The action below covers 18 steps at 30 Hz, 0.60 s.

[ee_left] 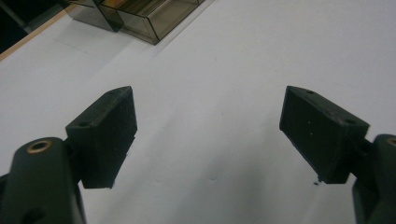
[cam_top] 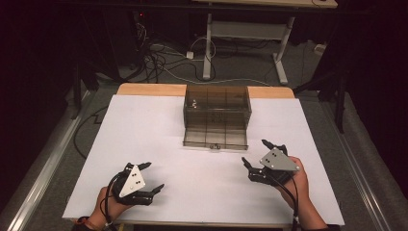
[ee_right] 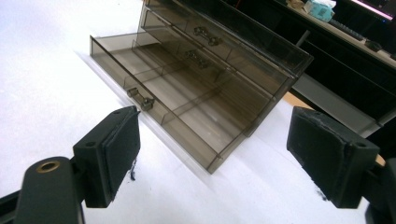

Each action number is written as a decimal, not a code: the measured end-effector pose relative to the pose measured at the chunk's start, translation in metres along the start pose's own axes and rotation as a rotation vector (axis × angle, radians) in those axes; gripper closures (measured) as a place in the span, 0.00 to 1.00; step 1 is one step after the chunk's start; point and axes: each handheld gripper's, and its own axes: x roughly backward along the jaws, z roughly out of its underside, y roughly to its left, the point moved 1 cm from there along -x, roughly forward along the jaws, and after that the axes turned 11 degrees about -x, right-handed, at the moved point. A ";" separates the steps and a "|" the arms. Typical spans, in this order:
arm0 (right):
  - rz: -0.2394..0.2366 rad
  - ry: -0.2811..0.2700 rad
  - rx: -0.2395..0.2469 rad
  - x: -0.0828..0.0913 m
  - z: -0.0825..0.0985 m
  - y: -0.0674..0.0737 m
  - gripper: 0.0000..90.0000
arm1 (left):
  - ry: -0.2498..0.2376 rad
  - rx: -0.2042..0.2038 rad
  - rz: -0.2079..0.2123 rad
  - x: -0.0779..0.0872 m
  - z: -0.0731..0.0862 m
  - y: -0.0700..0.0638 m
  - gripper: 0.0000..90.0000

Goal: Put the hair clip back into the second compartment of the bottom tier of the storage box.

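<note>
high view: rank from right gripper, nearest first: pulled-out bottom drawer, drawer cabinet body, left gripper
1. Bottom drawer: pulled out toward the person, just ahead and left of the right gripper.
2. Drawer cabinet: behind the drawer, toward the table's far edge.
3. Left gripper: across the table, near its front left.

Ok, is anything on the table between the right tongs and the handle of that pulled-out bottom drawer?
Nothing visible. Bare white table lies between the open right tongs and the drawer handle.
</note>
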 end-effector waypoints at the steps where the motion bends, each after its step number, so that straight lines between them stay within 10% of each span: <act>1: 0.002 0.001 0.005 0.001 0.001 -0.001 0.19 | -0.001 0.002 0.000 0.000 0.000 0.000 0.20; 18: 0.017 0.031 0.019 0.013 0.017 -0.008 0.19 | 0.002 -0.001 0.002 0.000 0.000 0.000 0.20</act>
